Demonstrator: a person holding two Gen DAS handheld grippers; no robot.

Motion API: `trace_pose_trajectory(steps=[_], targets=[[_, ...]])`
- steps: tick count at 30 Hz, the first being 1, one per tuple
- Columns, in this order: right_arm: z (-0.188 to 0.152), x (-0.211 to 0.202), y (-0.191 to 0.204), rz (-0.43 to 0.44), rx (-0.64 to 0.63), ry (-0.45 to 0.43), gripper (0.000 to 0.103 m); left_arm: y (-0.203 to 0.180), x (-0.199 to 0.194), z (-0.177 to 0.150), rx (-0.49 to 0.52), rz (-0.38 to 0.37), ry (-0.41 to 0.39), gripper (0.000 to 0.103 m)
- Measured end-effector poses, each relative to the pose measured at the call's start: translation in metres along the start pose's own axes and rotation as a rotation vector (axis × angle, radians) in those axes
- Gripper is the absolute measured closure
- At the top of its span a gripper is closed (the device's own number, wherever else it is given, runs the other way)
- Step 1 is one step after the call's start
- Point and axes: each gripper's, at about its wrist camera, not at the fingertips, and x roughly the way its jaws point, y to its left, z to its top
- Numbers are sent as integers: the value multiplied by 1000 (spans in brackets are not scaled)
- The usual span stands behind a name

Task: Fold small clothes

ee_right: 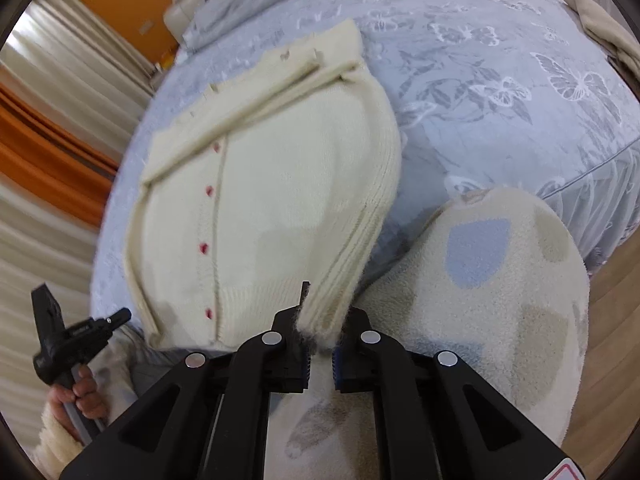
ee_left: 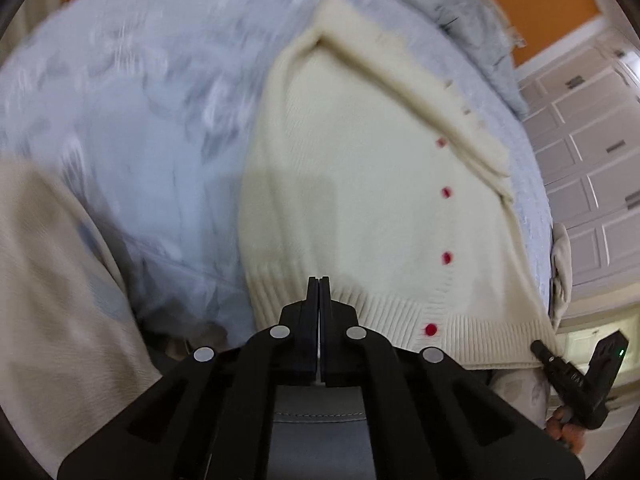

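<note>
A cream knitted cardigan (ee_left: 360,184) with red buttons lies on the pale blue bedspread (ee_left: 140,128); a sleeve is folded across its top. My left gripper (ee_left: 319,284) is shut, its tips over the ribbed hem, gripping nothing that I can see. In the right wrist view the cardigan (ee_right: 272,184) has its right side folded over, and my right gripper (ee_right: 320,320) is shut on the ribbed hem corner (ee_right: 336,296). The left gripper also shows in the right wrist view (ee_right: 116,318), at the hem's other corner. The right gripper shows at the right edge of the left wrist view (ee_left: 538,347).
A grey blanket (ee_left: 472,12) is bunched at the bed's far end. A beige garment (ee_right: 604,28) lies at the far right bed edge. The person's spotted fleece sleeve (ee_right: 480,280) is close on the right. White cabinet doors (ee_left: 592,184) and orange walls stand beyond the bed.
</note>
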Motion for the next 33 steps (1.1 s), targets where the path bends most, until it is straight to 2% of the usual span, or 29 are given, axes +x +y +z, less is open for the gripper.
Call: trace_pose_trajectory(steps=[4, 6, 9, 12, 14, 15, 17, 19, 20, 21, 23, 25, 27, 29, 30, 31, 33], targets=[[-2, -21, -1, 43, 28, -86, 97, -8, -41, 0, 48, -19, -102, 103], [-4, -32, 0, 75, 35, -117, 97, -11, -61, 0, 44, -51, -130, 103], [-5, -45, 9, 84, -23, -126, 97, -14, -92, -1, 63, -76, -159, 103], [-5, -44, 11, 53, -68, -110, 97, 0, -85, 1, 32, -36, -78, 103], [-7, -36, 4, 47, -46, -101, 97, 14, -66, 2, -53, -5, -28, 100], [-8, -33, 0, 50, -31, -93, 97, 20, -55, 2, -101, -22, 2, 98], [-9, -30, -2, 50, -24, -88, 97, 18, -40, 3, -135, -41, 40, 87], [-9, -29, -3, 53, -21, -87, 97, -1, -26, 4, -76, -28, 58, 42], [-9, -28, -4, 54, -15, -86, 97, -10, -21, 3, -44, -5, 56, 33], [-9, -27, -5, 54, -9, -83, 97, -19, -13, 4, -8, 32, 57, 19], [-9, -22, -6, 56, 11, -68, 97, -33, 8, 6, 39, 150, 63, 14], [-9, -20, -6, 59, 18, -61, 97, -32, 35, 7, 24, 252, 124, 14], [-8, -18, -5, 57, 17, -52, 97, -20, 63, 3, -62, 306, 231, 15], [-8, -16, -5, 53, 14, -46, 97, -5, 73, -6, -164, 260, 277, 42], [-8, -16, -6, 54, 14, -46, 97, 3, 76, -10, -210, 205, 300, 75], [-8, -16, -6, 60, 17, -46, 97, 9, 76, -11, -229, 190, 317, 88], [-7, -16, -8, 75, 23, -48, 97, 18, 63, -10, -263, 133, 275, 90]])
